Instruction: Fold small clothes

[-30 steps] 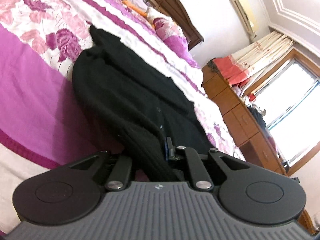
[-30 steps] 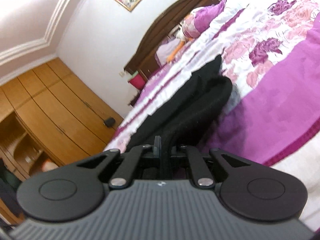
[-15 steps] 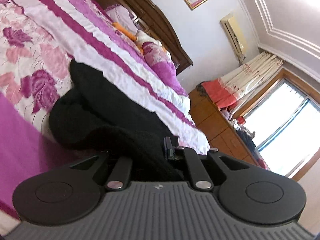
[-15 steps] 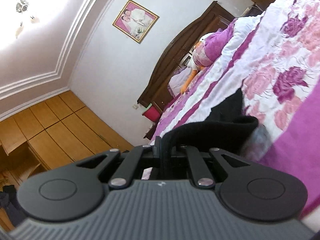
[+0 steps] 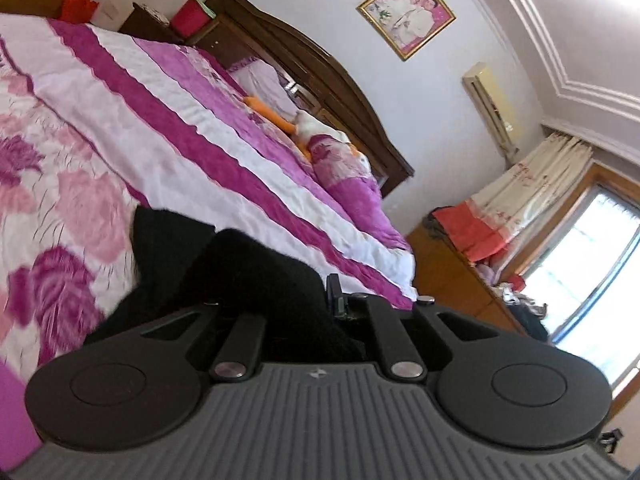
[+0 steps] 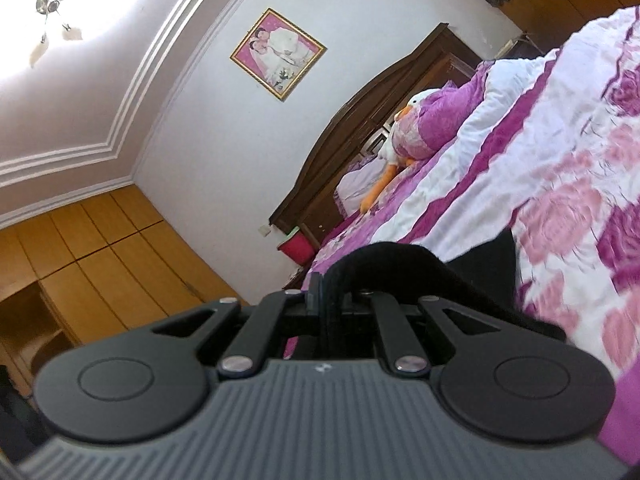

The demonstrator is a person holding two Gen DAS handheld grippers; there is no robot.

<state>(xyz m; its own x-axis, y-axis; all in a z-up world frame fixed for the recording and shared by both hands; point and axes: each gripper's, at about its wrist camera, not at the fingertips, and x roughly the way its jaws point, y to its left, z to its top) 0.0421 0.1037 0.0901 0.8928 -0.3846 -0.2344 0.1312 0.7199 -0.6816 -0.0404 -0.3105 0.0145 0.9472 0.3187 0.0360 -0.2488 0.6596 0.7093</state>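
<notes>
A black knitted garment (image 5: 248,272) drapes over the front of my left gripper (image 5: 326,300), whose jaws are shut on its edge; the left fingertip is hidden under the cloth. The far part of the garment lies on the purple and pink floral bedspread (image 5: 80,184). In the right wrist view the same black garment (image 6: 392,264) arches up from my right gripper (image 6: 322,300), which is shut on another part of its edge. Both grippers hold the cloth lifted above the bed (image 6: 560,184).
A dark wooden headboard (image 5: 320,76) with pillows and an orange and white plush duck (image 6: 404,128) is at the far end of the bed. A wooden dresser (image 5: 460,276) with clothes stands by the window. Wooden wardrobes (image 6: 100,256) line the other wall.
Both grippers have risen and tilted up with the black garment. Less of the garment lies flat on the bed; it has folded over toward the far side.
</notes>
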